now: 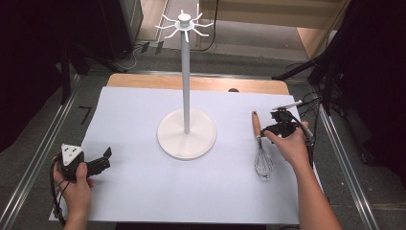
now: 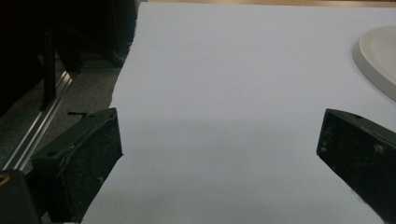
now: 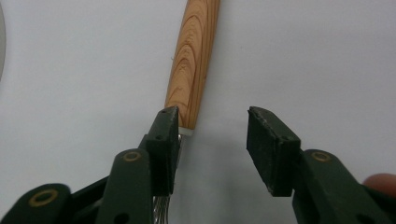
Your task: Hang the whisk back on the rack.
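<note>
On the near left corner of the white paper sheet (image 1: 143, 191), well to the left of the white stand's round base (image 1: 186, 134), the person's left hand (image 1: 76, 184) holds the left gripper (image 1: 106, 158) low over the sheet. In the left gripper view its two black jaws stand spread wide with only bare paper between them, and the rim of the round base (image 2: 373, 56) shows at the far right.

To the right of the round base and well apart from it, a wire balloon whisk with a wooden handle (image 1: 261, 148) lies flat on the sheet, its wire head nearer the person and its handle pointing away. The person's right hand (image 1: 291, 146) brings the right gripper (image 1: 268, 130) in from the whisk's right side, at the place where the handle meets the wires. In the right gripper view (image 3: 212, 126) the jaws are parted and no pad presses on anything: one jaw sits just over the metal collar at the end of the wooden handle (image 3: 192, 60), the other stands over bare paper beside it. The whisk rests on the sheet, not pinched.

Behind the round base, the stand's thin white pole (image 1: 185, 81) rises upright to a crown of short white hooks (image 1: 184, 24). Beyond it a strip of the wooden tabletop (image 1: 201, 84) shows at the far edge of the sheet.
</note>
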Available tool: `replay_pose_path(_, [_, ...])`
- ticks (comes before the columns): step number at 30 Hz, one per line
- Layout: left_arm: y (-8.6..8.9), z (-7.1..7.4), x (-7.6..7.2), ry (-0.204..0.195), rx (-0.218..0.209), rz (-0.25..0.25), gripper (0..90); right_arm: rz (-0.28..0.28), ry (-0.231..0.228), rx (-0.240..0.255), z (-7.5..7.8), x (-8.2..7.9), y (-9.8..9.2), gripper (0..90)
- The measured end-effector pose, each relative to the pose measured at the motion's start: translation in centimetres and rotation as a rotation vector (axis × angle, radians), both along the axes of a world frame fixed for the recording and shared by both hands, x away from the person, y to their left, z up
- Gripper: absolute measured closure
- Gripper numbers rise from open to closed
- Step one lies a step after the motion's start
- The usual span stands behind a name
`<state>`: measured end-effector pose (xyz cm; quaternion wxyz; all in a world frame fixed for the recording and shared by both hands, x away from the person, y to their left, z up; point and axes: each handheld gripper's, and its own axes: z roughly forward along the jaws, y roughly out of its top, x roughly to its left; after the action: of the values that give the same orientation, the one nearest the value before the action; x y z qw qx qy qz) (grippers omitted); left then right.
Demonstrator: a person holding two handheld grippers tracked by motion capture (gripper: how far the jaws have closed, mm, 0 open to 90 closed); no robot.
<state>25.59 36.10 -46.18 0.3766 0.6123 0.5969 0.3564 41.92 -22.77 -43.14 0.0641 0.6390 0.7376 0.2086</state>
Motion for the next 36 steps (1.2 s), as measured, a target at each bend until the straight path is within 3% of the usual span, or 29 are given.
replay_pose_path(2, [0.0,0.0,0.0,-0.001,0.0,0.0,0.7,-0.018,0.034,0.0,0.1,0.0,0.3,43.3])
replay_pose_path(4, [0.0,0.0,0.0,0.001,0.001,-0.001,0.6,-0.04,0.051,-0.019,0.2,0.1,0.6,42.4])
replay_pose_path(5, [0.0,0.0,0.0,0.003,0.001,-0.001,0.6,-0.045,0.075,-0.01,0.3,0.2,0.8,44.4])
replay_pose_path(12, [0.0,0.0,-0.1,0.0,0.004,-0.004,0.6,-0.036,0.117,-0.006,0.7,0.2,1.5,50.7])
replay_pose_path(21, [0.0,0.0,0.0,0.001,0.001,-0.002,0.7,-0.045,0.221,-0.056,0.5,0.3,2.5,60.1])
replay_pose_path(36, [0.0,0.0,0.0,0.002,0.0,-0.004,0.6,-0.061,0.309,-0.082,-0.2,0.2,3.4,72.0])
